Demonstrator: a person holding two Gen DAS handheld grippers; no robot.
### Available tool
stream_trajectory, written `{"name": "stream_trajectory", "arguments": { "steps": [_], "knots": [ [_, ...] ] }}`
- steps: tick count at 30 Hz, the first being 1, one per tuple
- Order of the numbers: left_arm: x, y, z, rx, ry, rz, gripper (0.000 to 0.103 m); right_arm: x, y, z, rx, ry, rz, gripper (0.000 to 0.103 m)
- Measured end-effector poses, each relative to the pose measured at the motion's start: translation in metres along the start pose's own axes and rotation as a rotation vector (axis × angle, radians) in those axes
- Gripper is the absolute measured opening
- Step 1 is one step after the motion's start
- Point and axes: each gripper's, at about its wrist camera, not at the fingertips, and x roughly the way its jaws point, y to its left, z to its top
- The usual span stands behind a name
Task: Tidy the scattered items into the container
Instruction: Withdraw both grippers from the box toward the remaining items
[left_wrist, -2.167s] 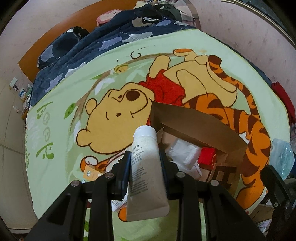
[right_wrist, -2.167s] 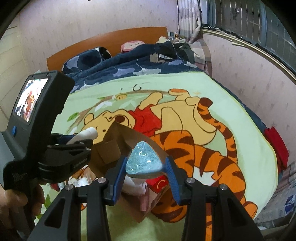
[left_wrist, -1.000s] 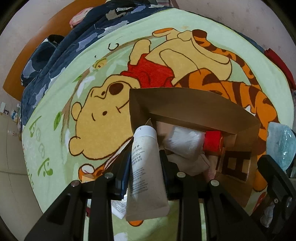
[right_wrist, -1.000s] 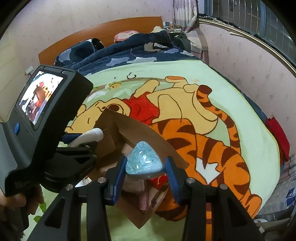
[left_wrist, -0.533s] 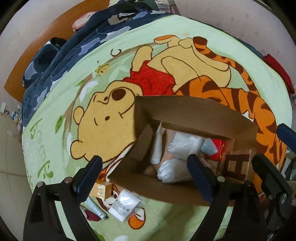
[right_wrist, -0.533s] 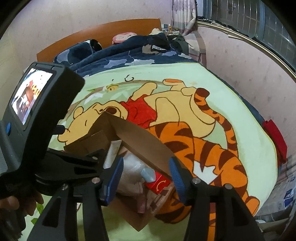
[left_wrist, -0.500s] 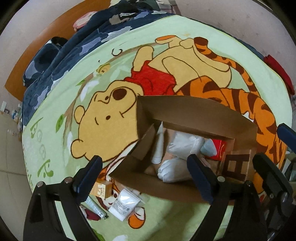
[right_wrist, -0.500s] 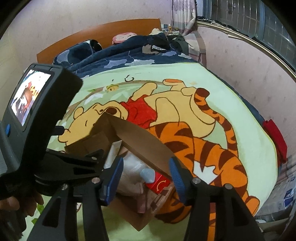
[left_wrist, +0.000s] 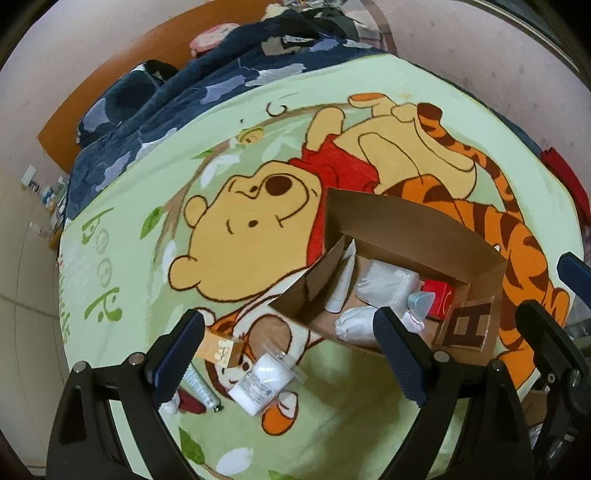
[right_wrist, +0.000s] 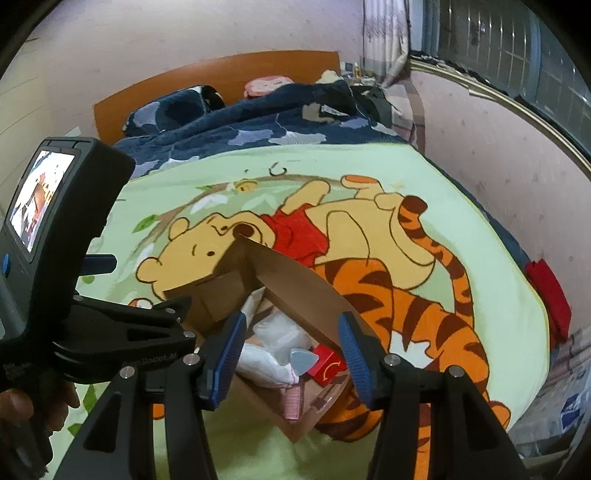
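Observation:
An open cardboard box (left_wrist: 417, 229) lies on the cartoon blanket; it also shows in the right wrist view (right_wrist: 295, 280). Inside lie a white tube (left_wrist: 341, 284), white packets (left_wrist: 384, 284), a pale blue packet (left_wrist: 421, 302) and a red box (left_wrist: 437, 295). My left gripper (left_wrist: 291, 354) is open and empty above the box's near left side. Below it on the blanket lie an orange carton (left_wrist: 219, 349), a clear packet with white contents (left_wrist: 264, 378) and a small tube (left_wrist: 201, 387). My right gripper (right_wrist: 291, 354) is open and empty over the box; the blue packet (right_wrist: 303, 360) lies below it.
A dark blue duvet (left_wrist: 192, 92) and a wooden headboard (right_wrist: 221, 81) lie at the far end of the bed. A wall runs along the right side (right_wrist: 498, 155). A red cloth (right_wrist: 550, 295) lies at the bed's right edge.
Both grippers have opened: the white tube and the pale blue packet were let go and now lie in the box. Since half a second ago both grippers have pulled back a little.

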Motion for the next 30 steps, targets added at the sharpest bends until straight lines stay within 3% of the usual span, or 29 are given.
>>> {"name": "stream_trajectory", "arguments": {
  "steps": [18,30],
  "knots": [
    [-0.077,0.024,-0.056,-0.107,-0.091,0.018,0.094,-0.073,0.033,-0.026,-0.100,-0.078,0.032,0.053],
    [-0.101,0.061,-0.128,-0.216,-0.072,0.040,0.094,-0.099,0.087,-0.049,-0.186,-0.097,0.104,0.053]
  ]
}}
